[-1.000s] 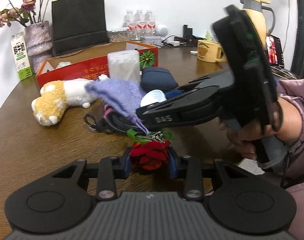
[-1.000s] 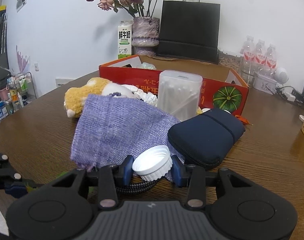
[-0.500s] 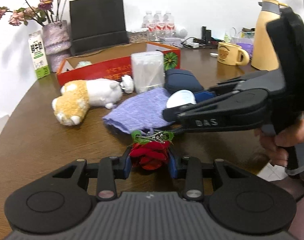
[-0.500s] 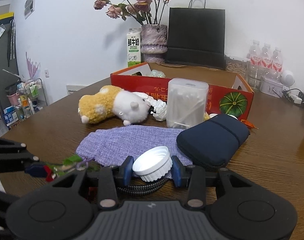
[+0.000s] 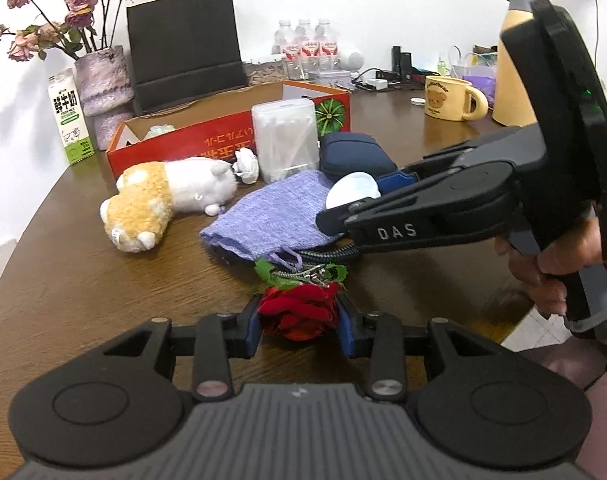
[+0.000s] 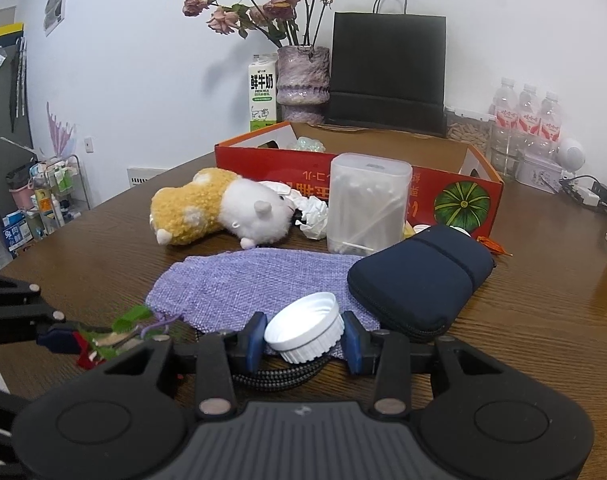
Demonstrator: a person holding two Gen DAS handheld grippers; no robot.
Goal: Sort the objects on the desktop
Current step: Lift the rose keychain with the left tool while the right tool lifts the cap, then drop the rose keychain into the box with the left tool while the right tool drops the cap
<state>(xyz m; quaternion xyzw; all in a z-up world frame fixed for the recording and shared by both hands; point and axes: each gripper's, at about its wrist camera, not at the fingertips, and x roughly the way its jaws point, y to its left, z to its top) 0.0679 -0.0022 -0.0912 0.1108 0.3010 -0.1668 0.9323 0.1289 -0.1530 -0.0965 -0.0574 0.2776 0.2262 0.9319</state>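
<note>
Wooden table (image 6: 543, 320) carrying the lot: red cardboard box (image 6: 443, 188) at the back, plush hamster (image 6: 223, 212) lying on its side just in front. Purple woven pouch (image 6: 255, 284) spreading flat mid-table, dark blue zip case (image 6: 419, 276) touching its right edge. Right gripper (image 6: 303, 334) pinching an upturned white bottle cap (image 6: 303, 326) above the pouch. Left gripper (image 5: 299, 322) squeezing a red fabric rose (image 5: 299, 312), low over the table's near edge.
</note>
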